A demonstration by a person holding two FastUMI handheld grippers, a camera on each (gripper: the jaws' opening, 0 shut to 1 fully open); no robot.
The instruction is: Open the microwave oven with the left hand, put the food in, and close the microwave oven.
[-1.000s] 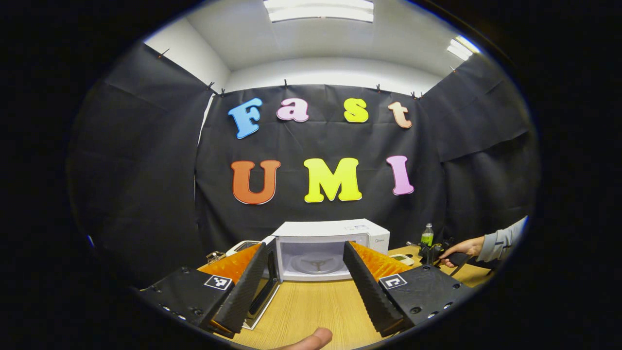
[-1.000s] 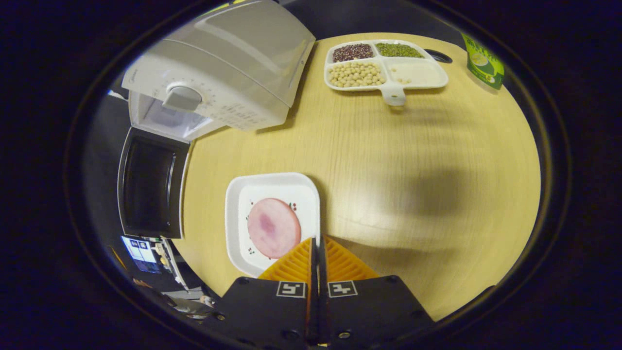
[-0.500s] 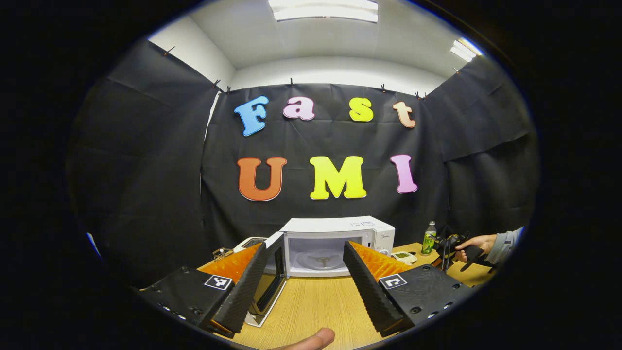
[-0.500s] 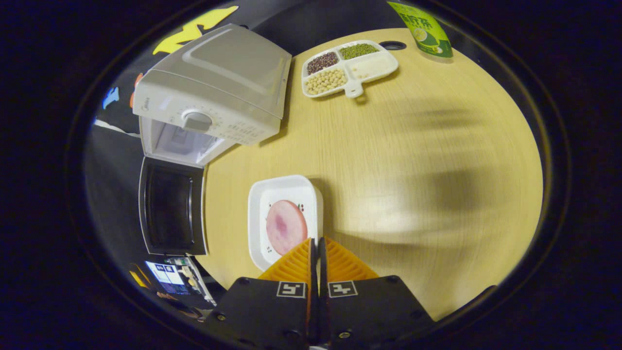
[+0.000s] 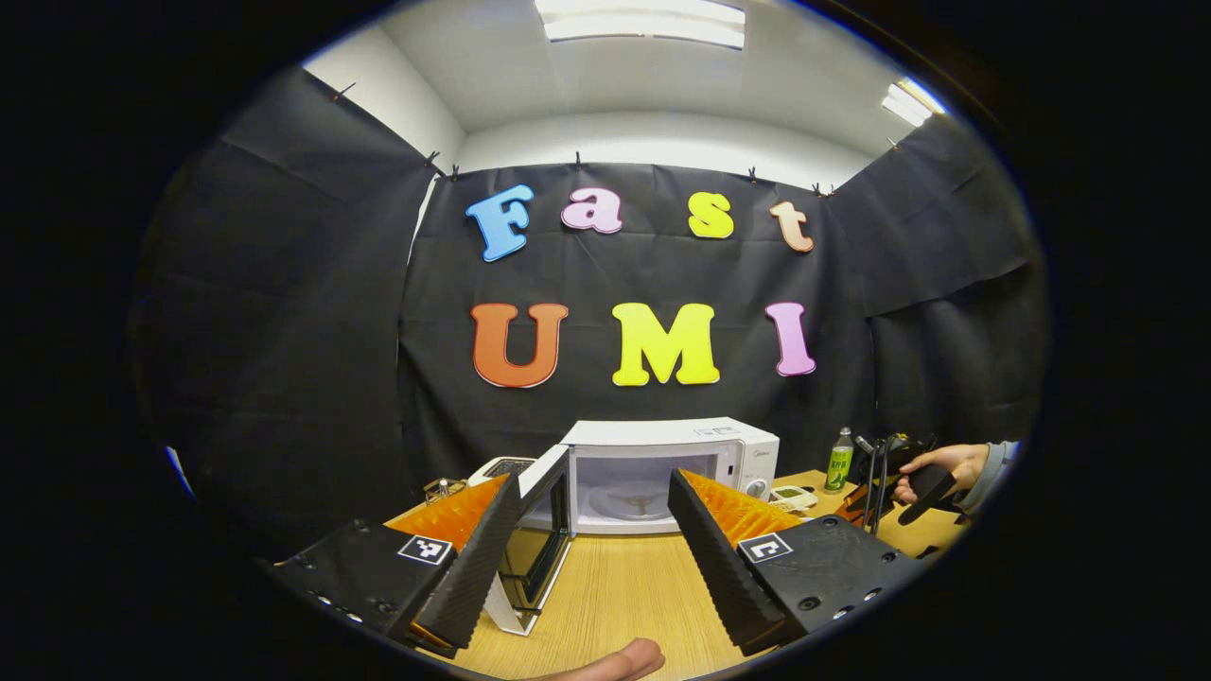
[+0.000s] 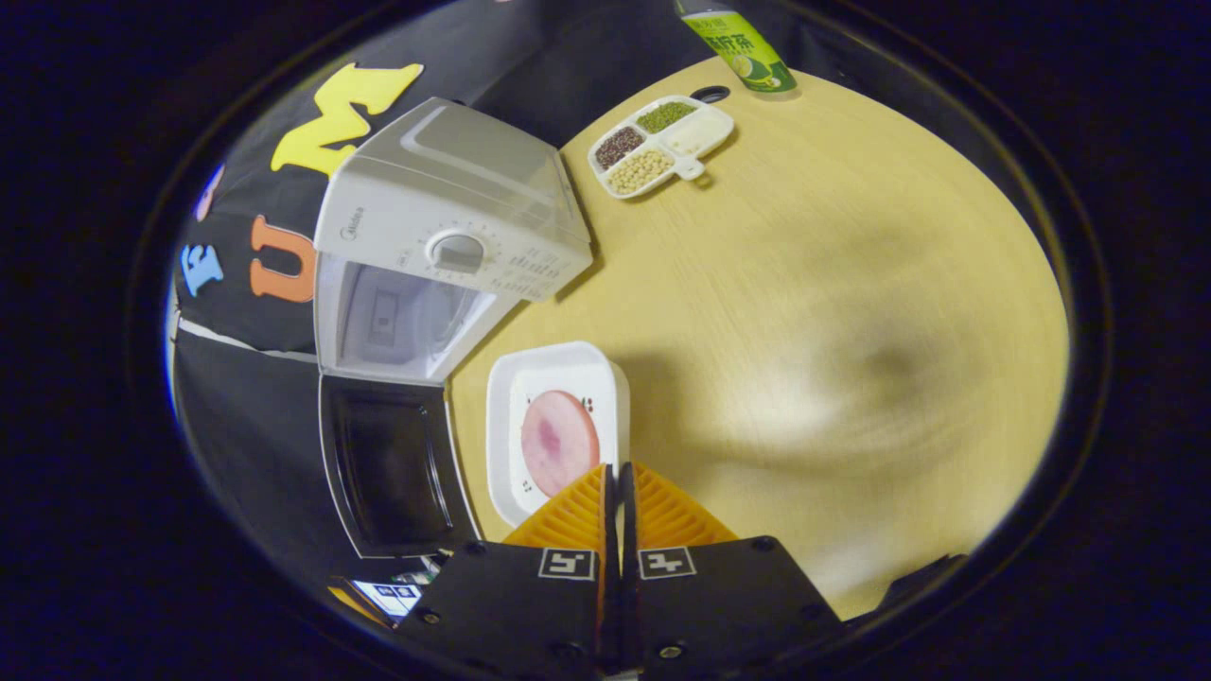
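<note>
Open-doored microwave (image 5: 662,463) beyond the spread left claw (image 5: 591,511).

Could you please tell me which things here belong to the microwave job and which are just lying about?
Part of the job:
microwave, door open
white plate with the food, pinched by the right tool
left tool, open

Lying about:
divided tray of beans
green bottle

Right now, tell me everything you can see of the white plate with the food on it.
The white plate is a squarish dish with rounded corners and a raised rim, glossy like ceramic or melamine, with small printed sprigs inside. A round pink slice lies flat in it. The right claw is shut on its near rim, holding it level just above the wooden table, beside the open microwave and its swung-out door.
</note>
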